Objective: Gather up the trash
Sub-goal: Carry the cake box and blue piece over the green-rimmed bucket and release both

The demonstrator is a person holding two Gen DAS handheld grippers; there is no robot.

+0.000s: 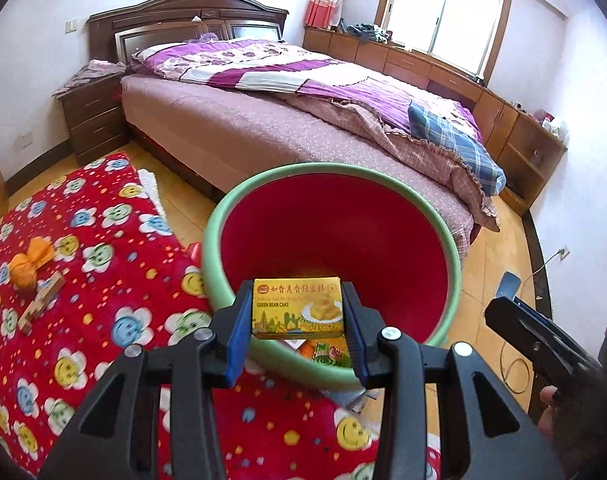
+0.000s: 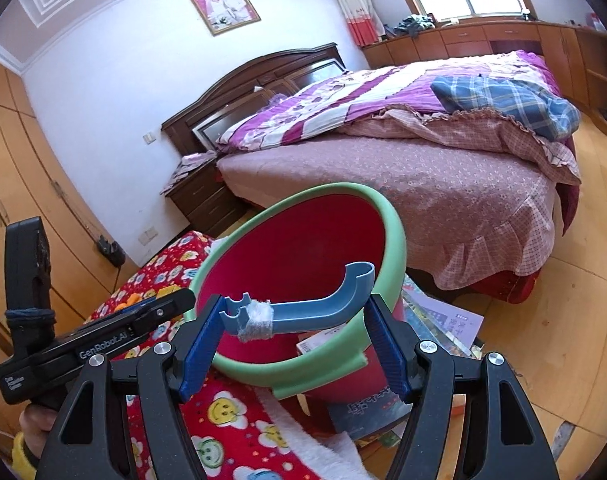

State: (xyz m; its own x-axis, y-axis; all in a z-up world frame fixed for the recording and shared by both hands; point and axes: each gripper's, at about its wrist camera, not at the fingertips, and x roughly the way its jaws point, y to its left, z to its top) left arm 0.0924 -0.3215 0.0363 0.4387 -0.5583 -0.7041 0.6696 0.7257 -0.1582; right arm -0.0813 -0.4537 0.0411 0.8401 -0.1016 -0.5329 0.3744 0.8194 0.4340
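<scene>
My left gripper [image 1: 298,312] is shut on a yellow green bean cake box [image 1: 297,307] and holds it over the near rim of a red bin with a green rim [image 1: 331,240]. Wrappers [image 1: 327,354] lie in the bin's bottom. My right gripper [image 2: 293,320] is shut on a curved blue plastic piece [image 2: 315,308] with a white wad taped to it, held over the same bin [image 2: 303,248]. The right gripper shows at the right edge of the left wrist view [image 1: 535,332]; the left gripper body shows at the left of the right wrist view [image 2: 103,336].
A red flowered blanket [image 1: 83,280] covers the surface left of the bin, with an orange tied bundle [image 1: 29,266] and a wooden piece [image 1: 41,304] on it. A bed [image 1: 303,120] stands behind. Books or papers [image 2: 443,328] lie on the wooden floor beside the bin.
</scene>
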